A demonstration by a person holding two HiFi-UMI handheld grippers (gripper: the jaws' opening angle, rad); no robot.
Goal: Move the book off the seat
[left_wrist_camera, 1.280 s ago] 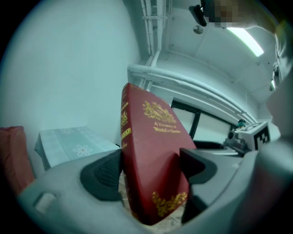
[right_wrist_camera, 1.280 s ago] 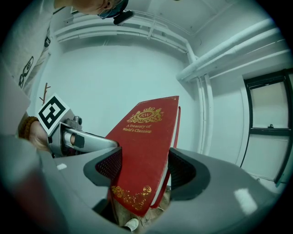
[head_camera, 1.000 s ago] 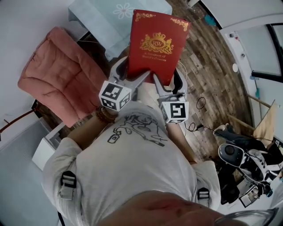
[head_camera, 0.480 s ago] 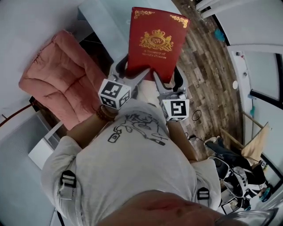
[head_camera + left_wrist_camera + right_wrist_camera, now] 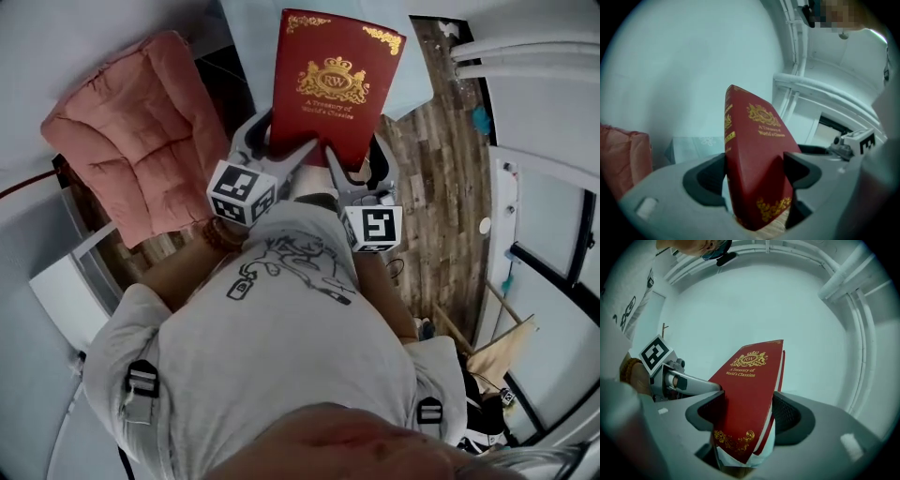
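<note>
Gripping a red book by its bottom edge in left gripper and right gripper, both clamped on its covers. Holding it aloft, clear of the pink cushioned seat at left. Stamped in gold: "A Treasury of World's Classics", under an "RW" crest.

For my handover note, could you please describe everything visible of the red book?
The red book is a closed hardback with gold corner ornaments, a gold crest and the title A Treasury of World's Classics. The left gripper and right gripper clamp its lower end, holding it in the air, clear of the pink seat.
</note>
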